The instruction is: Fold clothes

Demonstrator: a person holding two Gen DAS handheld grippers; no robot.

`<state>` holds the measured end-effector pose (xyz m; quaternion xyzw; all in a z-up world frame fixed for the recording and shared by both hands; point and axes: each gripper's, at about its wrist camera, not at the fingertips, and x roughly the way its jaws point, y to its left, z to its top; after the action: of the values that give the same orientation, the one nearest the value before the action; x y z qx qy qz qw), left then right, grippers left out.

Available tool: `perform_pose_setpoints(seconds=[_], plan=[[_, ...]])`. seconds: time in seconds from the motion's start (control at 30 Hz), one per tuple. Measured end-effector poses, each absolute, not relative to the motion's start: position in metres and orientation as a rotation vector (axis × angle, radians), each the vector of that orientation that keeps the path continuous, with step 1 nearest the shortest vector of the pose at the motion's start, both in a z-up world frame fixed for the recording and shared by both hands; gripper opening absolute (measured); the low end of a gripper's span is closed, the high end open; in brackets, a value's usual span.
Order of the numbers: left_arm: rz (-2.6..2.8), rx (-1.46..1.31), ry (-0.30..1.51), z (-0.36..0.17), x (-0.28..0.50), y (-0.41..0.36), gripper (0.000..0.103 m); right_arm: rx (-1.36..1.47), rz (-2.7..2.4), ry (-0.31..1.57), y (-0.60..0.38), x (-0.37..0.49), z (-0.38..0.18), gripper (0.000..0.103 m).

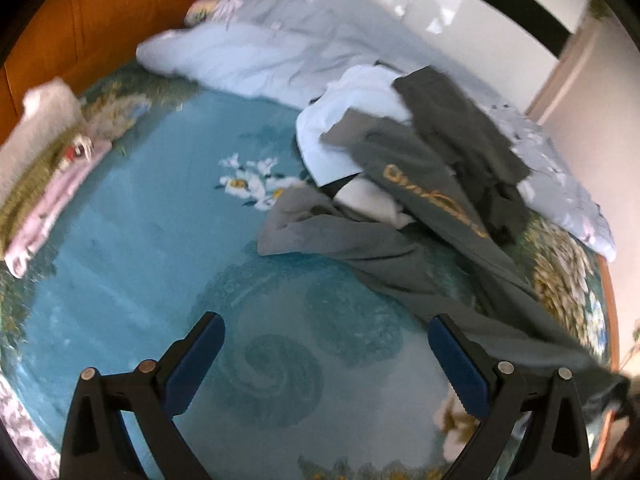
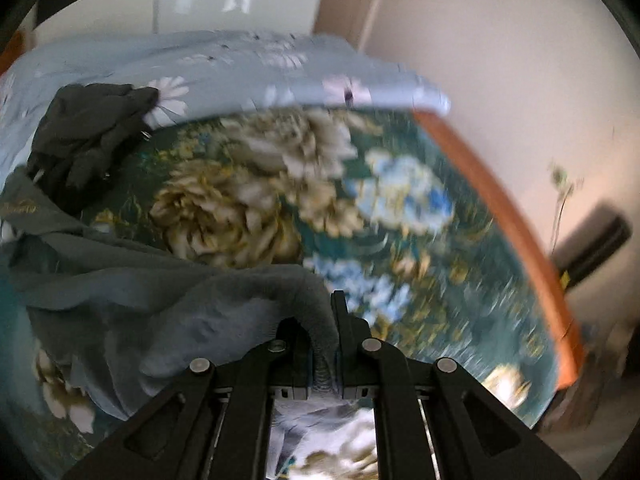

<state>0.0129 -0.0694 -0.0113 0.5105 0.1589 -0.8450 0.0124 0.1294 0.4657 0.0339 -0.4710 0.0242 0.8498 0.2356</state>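
Judging by the folded stack [image 1: 44, 168] beyond the teal bedspread [image 1: 160, 264]: partly done. Right gripper [image 2: 324, 344] clenched on the grey garment [image 2: 160, 304], trailing from the unfolded pile [image 1: 404, 152] mid-bedspread. Left gripper [image 1: 324, 364] spread wide, empty.

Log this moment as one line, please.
left hand-held gripper: open, empty | right hand-held gripper: shut on grey garment | clothes pile: unfolded | folded stack: bed's left
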Motion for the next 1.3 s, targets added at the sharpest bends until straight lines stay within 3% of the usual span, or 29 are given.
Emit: perform_pose_setpoints(seconds=[0.17, 0.3, 0.47, 0.57, 0.63, 0.67, 0.73, 0.77, 0.8, 0.83, 1.1, 1.3], plan=[[-2.486, 1.657, 0.813, -0.050, -0.033, -0.093, 0.102, -1.351, 2.322, 0.064, 0.468, 0.121, 0.019, 0.008], [-2.360, 1.673, 1.062, -0.078, -0.054, -0.114, 0.094, -1.395, 2.303, 0.068, 0.469, 0.123, 0.009, 0.008], [-2.189, 1.645, 1.367, -0.112, -0.064, -0.135, 0.091, -1.450, 2.278, 0.075, 0.469, 0.125, -0.003, 0.008], [-2.075, 1.628, 1.463, -0.126, -0.068, -0.145, 0.082, -1.475, 2.263, 0.072, 0.468, 0.125, -0.009, 0.008], [-2.031, 1.590, 1.542, -0.130, -0.069, -0.151, 0.072, -1.476, 2.253, 0.069, 0.466, 0.124, -0.007, 0.008], [-2.016, 1.580, 1.563, -0.131, -0.070, -0.152, 0.068, -1.476, 2.250, 0.073, 0.467, 0.124, -0.006, 0.008], [-1.994, 1.588, 1.570, -0.134, -0.073, -0.152, 0.041, -1.478, 2.241, 0.096, 0.468, 0.123, -0.004, 0.008], [-1.989, 1.601, 1.569, -0.134, -0.074, -0.151, 0.035, -1.479, 2.238, 0.106, 0.468, 0.124, -0.003, 0.008], [-1.985, 1.614, 1.569, -0.135, -0.075, -0.151, 0.019, -1.477, 2.236, 0.109, 0.467, 0.124, -0.002, 0.008], [-1.983, 1.618, 1.570, -0.134, -0.075, -0.150, 0.014, -1.475, 2.236, 0.107, 0.466, 0.124, 0.000, 0.008], [-2.101, 1.392, 1.525, -0.083, -0.044, -0.179, 0.010, -1.412, 2.269, 0.115, 0.458, 0.124, 0.021, 0.008], [-2.142, 1.208, 1.593, -0.036, 0.010, -0.229, 0.010, -1.323, 2.338, 0.157, 0.445, 0.125, 0.050, 0.008]])
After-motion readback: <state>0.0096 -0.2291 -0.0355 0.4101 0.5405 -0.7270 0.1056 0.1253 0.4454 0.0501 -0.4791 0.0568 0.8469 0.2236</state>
